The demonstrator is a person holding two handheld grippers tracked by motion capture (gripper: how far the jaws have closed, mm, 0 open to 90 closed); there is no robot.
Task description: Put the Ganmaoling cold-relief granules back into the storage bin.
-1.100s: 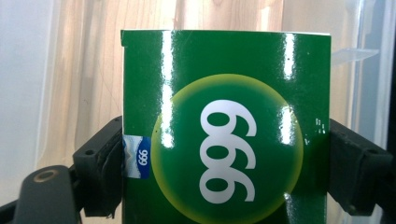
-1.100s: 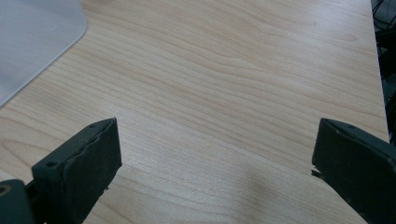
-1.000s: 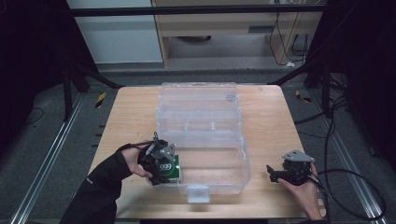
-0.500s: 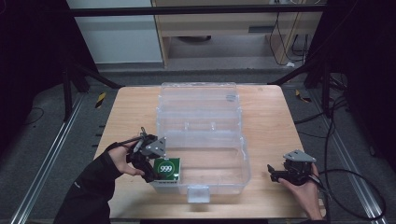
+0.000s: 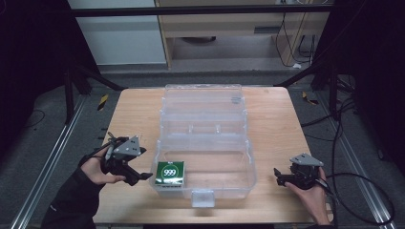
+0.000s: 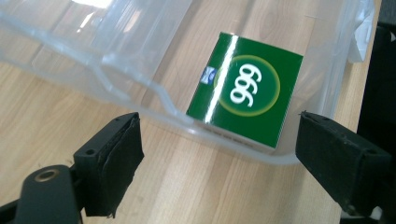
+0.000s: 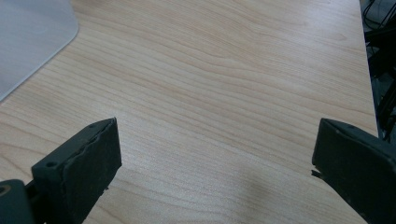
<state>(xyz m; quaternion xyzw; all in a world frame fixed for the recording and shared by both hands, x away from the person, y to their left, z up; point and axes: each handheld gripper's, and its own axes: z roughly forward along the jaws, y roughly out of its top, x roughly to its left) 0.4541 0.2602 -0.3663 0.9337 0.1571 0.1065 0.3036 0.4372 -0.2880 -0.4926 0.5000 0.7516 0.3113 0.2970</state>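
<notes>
A green box marked 999 (image 5: 170, 172) (image 6: 246, 95) lies flat in the front left corner of a clear plastic case (image 5: 239, 167) whose lid stands open toward the back. My left gripper (image 5: 141, 177) (image 6: 219, 163) is open just outside the case's left wall, level with the green box, with nothing between its jaws. My right gripper (image 5: 279, 175) (image 7: 217, 172) is open over bare wood to the right of the case, held low near the table's front edge.
The wooden table (image 5: 277, 119) holds the case at its middle, the lid (image 5: 203, 102) reaching toward the far edge. Dark frame posts and cables (image 5: 344, 138) flank the table on both sides. A white latch tab (image 5: 202, 198) sticks out at the case's front.
My left gripper has let go of the green box and drawn back to the left, out of the case. The box stays in the front left corner. The right gripper has barely moved.
</notes>
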